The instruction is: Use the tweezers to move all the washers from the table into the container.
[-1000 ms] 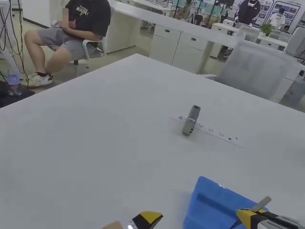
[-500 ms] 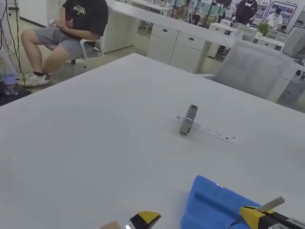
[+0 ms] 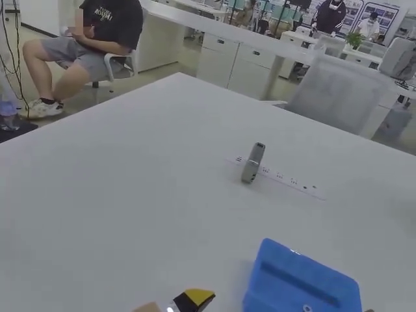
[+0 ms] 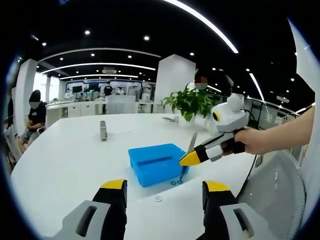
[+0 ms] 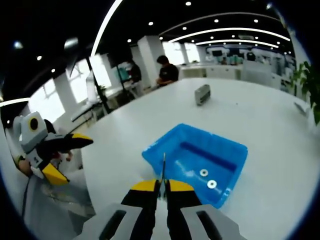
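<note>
A blue container holds two washers. My right gripper is shut on thin metal tweezers, whose tips point at the container's near rim. In the left gripper view the right gripper reaches in from the right, and the tweezers' tip hangs just above two washers on the table beside the container. Another washer lies nearer. My left gripper stands open and holds nothing; one of its yellow tips is left of the container.
A small grey device stands on a flat power strip mid-table. The table's far edge gives way to chairs and desks. A person sits on a chair at the back left. A potted plant stands beyond the container.
The right gripper and its tweezers have dropped out of the head view's bottom right corner. The head camera has shifted a little; the container and left gripper hold their places.
</note>
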`<state>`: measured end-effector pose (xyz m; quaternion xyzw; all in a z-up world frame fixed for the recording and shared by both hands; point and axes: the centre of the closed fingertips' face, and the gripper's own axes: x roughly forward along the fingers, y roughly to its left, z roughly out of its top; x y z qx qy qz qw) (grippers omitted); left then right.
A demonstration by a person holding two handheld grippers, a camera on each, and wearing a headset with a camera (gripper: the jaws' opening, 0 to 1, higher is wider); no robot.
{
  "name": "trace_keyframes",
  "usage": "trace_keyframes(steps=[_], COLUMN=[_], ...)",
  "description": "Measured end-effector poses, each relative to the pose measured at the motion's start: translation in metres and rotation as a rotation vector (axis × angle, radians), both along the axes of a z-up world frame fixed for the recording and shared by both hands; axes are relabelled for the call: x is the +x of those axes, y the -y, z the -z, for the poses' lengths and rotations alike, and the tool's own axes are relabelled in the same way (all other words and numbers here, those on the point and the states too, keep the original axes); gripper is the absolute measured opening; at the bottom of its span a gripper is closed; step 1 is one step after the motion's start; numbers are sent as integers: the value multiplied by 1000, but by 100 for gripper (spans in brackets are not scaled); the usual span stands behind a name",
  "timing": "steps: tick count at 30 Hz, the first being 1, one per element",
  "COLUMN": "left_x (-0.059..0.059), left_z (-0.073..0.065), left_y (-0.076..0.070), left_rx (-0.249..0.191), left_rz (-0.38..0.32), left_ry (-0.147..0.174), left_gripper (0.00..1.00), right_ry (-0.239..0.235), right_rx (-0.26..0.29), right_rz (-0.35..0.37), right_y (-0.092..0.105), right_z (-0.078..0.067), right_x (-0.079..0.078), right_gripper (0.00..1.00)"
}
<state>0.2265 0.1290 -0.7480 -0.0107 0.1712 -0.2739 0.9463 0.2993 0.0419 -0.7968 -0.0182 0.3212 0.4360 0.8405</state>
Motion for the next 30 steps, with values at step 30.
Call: trace_keyframes(steps=[30], left_x=[-2], left_z=[3], left_y=[0], left_rx=[23], left_rz=[9], left_ry=[-13], left_gripper=[58], right_ry=[-17], right_rx=[-77], right_rz=[8], right_y=[8], right_z=[19], right_x=[8], right_gripper=[4])
